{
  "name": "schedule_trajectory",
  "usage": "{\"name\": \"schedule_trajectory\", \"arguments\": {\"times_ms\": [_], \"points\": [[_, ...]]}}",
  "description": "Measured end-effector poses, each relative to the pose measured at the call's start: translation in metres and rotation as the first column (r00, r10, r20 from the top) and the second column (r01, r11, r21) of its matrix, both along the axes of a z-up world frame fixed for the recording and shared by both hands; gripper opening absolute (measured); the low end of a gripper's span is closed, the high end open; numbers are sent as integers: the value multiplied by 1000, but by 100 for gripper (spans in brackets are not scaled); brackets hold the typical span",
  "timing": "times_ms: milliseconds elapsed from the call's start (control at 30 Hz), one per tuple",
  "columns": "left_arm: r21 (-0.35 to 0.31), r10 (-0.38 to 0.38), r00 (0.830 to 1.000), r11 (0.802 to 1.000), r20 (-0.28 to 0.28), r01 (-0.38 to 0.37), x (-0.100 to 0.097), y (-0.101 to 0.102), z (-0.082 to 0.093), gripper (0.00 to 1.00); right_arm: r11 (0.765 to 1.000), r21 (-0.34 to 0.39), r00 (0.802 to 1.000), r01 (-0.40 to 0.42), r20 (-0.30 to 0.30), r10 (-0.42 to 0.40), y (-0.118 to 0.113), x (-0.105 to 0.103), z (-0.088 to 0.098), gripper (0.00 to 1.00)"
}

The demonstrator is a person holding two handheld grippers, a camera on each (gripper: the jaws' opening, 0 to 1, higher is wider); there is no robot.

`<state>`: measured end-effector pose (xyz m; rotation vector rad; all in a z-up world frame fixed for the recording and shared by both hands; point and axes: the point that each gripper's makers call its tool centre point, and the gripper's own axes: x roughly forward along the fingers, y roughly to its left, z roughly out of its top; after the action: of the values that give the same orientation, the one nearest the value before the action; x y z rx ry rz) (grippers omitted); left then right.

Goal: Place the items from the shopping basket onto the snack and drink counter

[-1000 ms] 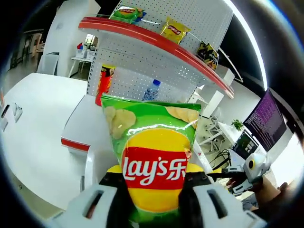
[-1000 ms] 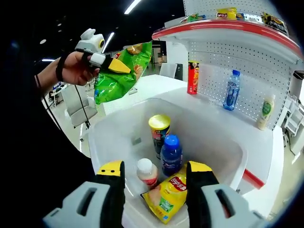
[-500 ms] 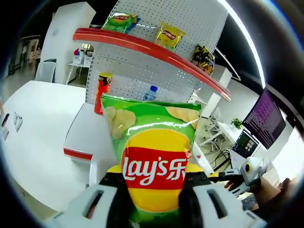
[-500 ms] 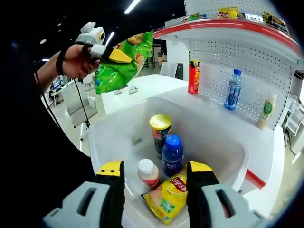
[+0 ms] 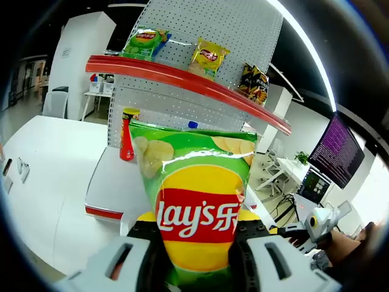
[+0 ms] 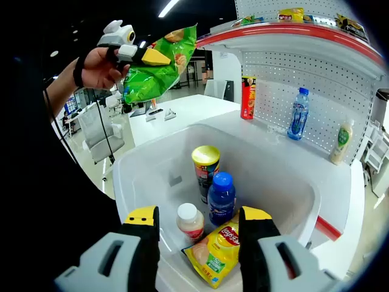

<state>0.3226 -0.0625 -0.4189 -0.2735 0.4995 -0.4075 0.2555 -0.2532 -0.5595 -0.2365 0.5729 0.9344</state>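
My left gripper (image 5: 196, 231) is shut on a green Lay's chip bag (image 5: 196, 194), held upright in front of the red-edged top shelf (image 5: 182, 76). In the right gripper view, the same bag (image 6: 159, 67) is raised high at the upper left in the left gripper (image 6: 146, 58). My right gripper (image 6: 197, 222) is open above the white shopping basket (image 6: 292, 207). The basket holds a yellow-lidded can (image 6: 205, 167), a blue bottle (image 6: 221, 198), a small white-capped bottle (image 6: 189, 222) and a yellow chip bag (image 6: 216, 258).
The top shelf carries a green bag (image 5: 143, 42), a yellow bag (image 5: 208, 56) and a dark bag (image 5: 254, 80). On the counter (image 6: 267, 143) stand a red chip can (image 6: 248, 97), a water bottle (image 6: 296, 115) and a pale bottle (image 6: 340, 143). A white table (image 5: 42, 164) lies left.
The left gripper has lifted the green bag higher, toward the top shelf. The right gripper has stayed over the basket, open.
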Motion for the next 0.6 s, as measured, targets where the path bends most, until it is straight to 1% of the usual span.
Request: {"name": "schedule_trajectory", "arguments": {"times_ms": [300, 400, 600], "points": [[9, -2, 999, 1000, 33, 2, 3, 3, 13, 37, 1000, -1, 1000, -4, -2, 4, 2, -1, -1, 51], [12, -9, 999, 1000, 35, 8, 3, 5, 16, 37, 1000, -2, 1000, -7, -2, 7, 3, -1, -1, 51], [27, -5, 998, 1000, 66, 4, 7, 9, 30, 37, 1000, -2, 1000, -3, 0, 3, 3, -1, -1, 51]]}}
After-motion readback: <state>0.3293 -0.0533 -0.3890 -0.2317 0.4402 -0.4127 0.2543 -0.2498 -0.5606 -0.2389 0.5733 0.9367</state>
